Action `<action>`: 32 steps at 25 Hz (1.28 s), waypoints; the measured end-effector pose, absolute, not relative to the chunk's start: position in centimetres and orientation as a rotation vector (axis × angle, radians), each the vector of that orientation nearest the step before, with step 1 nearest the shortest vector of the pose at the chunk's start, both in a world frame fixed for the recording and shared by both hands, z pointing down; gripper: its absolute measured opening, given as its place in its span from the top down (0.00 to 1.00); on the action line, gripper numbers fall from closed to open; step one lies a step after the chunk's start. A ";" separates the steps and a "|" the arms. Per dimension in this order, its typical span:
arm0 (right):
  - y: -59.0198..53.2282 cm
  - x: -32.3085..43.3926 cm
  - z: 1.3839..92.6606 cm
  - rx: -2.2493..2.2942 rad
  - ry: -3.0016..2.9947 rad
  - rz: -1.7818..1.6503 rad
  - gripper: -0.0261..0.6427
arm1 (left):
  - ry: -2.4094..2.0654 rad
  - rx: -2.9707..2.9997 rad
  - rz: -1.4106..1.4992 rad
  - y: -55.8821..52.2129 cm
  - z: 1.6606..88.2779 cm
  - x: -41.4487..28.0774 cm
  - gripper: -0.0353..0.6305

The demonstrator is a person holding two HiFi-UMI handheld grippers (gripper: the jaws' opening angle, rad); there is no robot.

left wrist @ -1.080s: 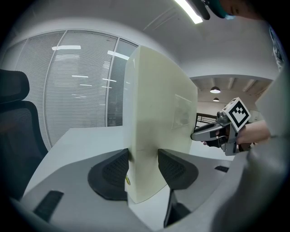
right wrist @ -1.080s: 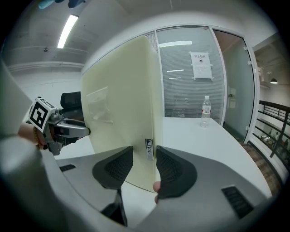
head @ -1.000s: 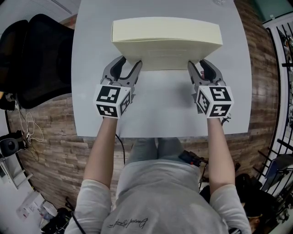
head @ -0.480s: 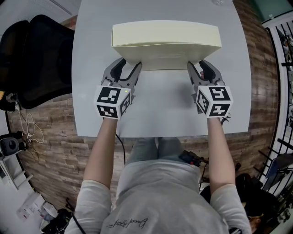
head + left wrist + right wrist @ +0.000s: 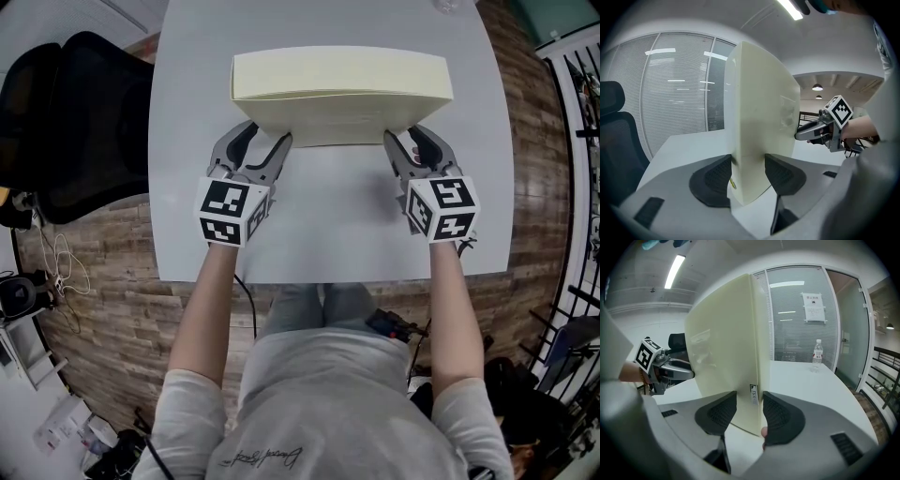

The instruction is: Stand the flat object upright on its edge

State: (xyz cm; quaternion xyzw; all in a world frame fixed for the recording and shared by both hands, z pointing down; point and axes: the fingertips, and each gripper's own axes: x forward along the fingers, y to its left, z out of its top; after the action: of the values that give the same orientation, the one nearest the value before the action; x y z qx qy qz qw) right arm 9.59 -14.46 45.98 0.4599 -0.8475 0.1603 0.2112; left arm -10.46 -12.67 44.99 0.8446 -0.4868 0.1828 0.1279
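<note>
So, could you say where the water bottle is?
In the right gripper view, the water bottle stands on the white table, beyond and right of the cream panel.

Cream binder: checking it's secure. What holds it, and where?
Left tool and right tool clamp the cream binder at its two lower ends; jaws have just been opening.

Light grey short-sleeved T-shirt (image 5: 319,412), dark script lettering (image 5: 267,457) low on the front, too small to read; grey trousers (image 5: 319,302), possibly jeans. Left tongs (image 5: 265,133) and right tongs (image 5: 406,133) in grey moulded shells with black ribbed pads (image 5: 712,180), each capped by a white cube (image 5: 232,211) bearing black square markers.
</note>
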 end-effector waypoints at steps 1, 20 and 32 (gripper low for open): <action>-14.5 9.6 46.0 1.279 -2.353 0.442 0.67 | -1.421 2.457 0.537 -12.7 45.0 -10.4 0.60; -14.9 9.7 45.9 1.270 -2.348 0.447 0.63 | -1.446 2.428 0.546 -12.9 44.8 -10.4 0.58; -14.7 9.7 45.6 1.267 -2.357 0.451 0.63 | -1.447 2.422 0.541 -12.8 44.7 -10.3 0.58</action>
State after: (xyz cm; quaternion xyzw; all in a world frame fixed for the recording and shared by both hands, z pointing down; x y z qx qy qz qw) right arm 9.74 -14.72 45.61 0.4563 -0.8487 0.1625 0.2123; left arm -10.31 -12.76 44.66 0.8355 -0.4991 0.1868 0.1338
